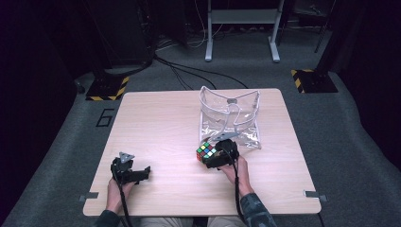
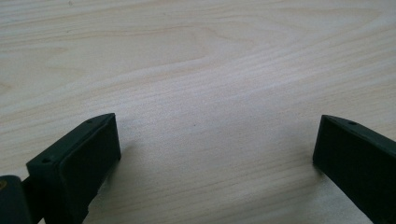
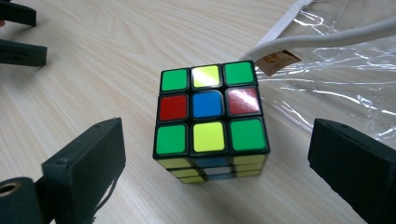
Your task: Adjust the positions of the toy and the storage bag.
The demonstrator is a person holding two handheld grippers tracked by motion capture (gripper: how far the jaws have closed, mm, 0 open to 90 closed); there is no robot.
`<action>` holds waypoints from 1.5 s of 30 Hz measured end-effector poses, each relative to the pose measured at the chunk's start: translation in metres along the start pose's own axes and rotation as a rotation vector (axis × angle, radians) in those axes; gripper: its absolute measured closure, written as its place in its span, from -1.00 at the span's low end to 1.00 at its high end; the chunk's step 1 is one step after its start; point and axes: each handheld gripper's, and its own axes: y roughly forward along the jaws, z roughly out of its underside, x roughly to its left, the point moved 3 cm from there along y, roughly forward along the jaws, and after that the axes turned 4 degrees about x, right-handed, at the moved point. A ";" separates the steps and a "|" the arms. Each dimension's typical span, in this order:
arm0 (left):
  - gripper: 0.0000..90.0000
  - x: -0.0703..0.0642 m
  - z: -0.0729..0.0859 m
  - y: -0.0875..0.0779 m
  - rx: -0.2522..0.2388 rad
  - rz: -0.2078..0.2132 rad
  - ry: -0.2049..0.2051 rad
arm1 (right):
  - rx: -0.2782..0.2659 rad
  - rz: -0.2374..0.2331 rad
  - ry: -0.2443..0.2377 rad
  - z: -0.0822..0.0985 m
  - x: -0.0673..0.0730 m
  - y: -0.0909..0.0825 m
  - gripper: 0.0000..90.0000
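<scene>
A scrambled puzzle cube (image 3: 210, 116) with green, yellow, red and blue tiles on top rests on the wooden table (image 1: 156, 123), just in front of a clear plastic zip bag (image 1: 230, 117). My right gripper (image 3: 215, 158) is open with its jaws to either side of the cube (image 1: 206, 152), not touching it. The bag's white strap and a small tag (image 3: 278, 60) lie just beyond the cube. My left gripper (image 1: 142, 172) rests open near the table's front left, with only bare wood between its jaws (image 2: 215, 149).
The bag stands open at the table's centre right. A white metal frame (image 1: 241, 28) and floor cables (image 1: 189, 71) lie beyond the table. Yellow-and-black stand bases (image 1: 108, 87) flank the far corners. The left gripper's jaws (image 3: 18, 35) show at the right gripper view's top left.
</scene>
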 end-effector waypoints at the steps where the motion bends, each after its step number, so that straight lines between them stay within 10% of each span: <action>1: -0.98 0.001 -0.001 -0.001 0.015 -0.003 0.002 | -0.008 0.002 -0.007 0.000 -0.002 -0.002 -0.93; 23: -0.99 0.014 -0.032 -0.007 0.062 0.075 -0.020 | 0.012 0.053 0.040 0.014 -0.032 -0.043 -0.91; 45: -0.99 -0.007 -0.084 -0.005 0.060 0.174 -0.005 | 0.013 0.120 0.087 0.017 -0.064 -0.077 -0.88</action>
